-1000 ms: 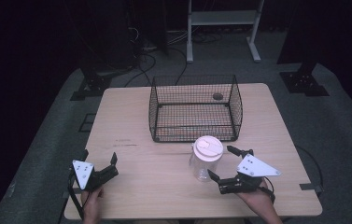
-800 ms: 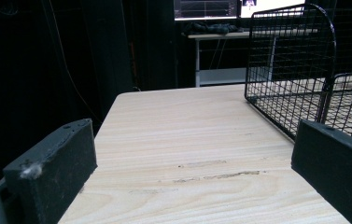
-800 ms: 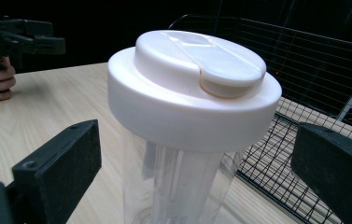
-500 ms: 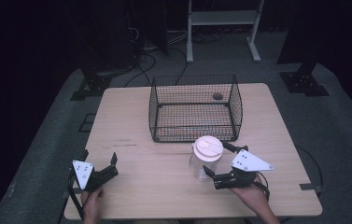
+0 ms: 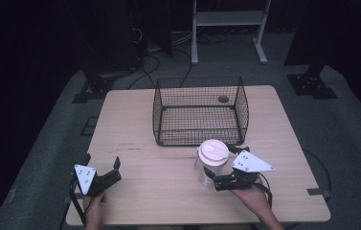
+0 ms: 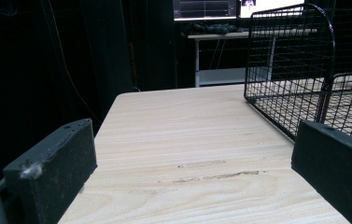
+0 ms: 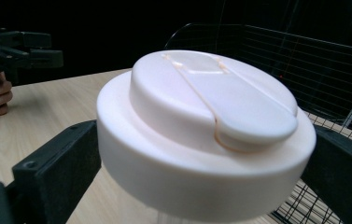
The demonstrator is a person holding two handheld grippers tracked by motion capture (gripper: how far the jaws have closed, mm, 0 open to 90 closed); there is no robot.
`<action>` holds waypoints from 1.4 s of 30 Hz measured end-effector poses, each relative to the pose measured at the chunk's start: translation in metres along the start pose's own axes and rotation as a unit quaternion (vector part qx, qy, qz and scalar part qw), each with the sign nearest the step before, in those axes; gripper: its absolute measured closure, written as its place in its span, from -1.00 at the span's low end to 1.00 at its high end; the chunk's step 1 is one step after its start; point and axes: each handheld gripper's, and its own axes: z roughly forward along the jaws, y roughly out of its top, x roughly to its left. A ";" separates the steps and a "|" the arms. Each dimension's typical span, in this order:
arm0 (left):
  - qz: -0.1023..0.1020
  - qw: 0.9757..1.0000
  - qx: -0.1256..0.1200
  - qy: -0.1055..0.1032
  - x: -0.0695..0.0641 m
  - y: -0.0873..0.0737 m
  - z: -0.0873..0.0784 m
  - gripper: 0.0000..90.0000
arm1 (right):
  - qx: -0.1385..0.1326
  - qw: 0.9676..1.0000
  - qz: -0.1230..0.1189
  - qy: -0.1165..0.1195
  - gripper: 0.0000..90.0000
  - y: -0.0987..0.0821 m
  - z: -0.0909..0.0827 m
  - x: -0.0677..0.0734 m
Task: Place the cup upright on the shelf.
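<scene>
- Standing on one counter (image 5: 168,191): one clear jar (image 5: 211,163) with one white lid, just before one wire basket (image 5: 199,110).
- Right tool (image 5: 222,167) brackets the jar, whether clenched I cannot tell.
- Left tool (image 5: 102,168) released, empty.

Black wire basket (image 5: 199,112) at the table's (image 5: 135,124) far middle, small dark object (image 5: 223,99) inside near its back wall. White-legged stand (image 5: 226,24) on floor beyond.

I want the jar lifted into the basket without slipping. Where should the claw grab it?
Grip the clear body just below the jar's white lid, coming level from the person's side like the right claw: the wider lid overhangs, probably stopping slippage.
</scene>
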 end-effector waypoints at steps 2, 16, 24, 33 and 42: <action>0.000 1.000 0.000 0.000 0.000 0.000 0.000 -1.00 | -0.002 1.000 0.001 0.000 -0.98 0.001 0.002 0.000; -0.001 1.000 -0.001 -0.001 0.000 0.000 0.000 -1.00 | -0.006 1.000 -0.002 -0.002 -0.98 0.003 0.012 0.000; -0.001 1.000 0.000 -0.001 0.000 0.000 0.000 -1.00 | -0.009 1.000 -0.002 0.002 -0.92 0.004 0.012 -0.001; -0.002 1.000 -0.001 -0.001 0.000 0.000 0.000 -1.00 | -0.007 1.000 0.000 0.000 -0.91 0.005 0.011 -0.001; -0.002 1.000 -0.001 -0.001 0.000 0.000 0.000 -1.00 | -0.004 1.000 0.001 -0.003 -0.91 0.010 0.010 -0.002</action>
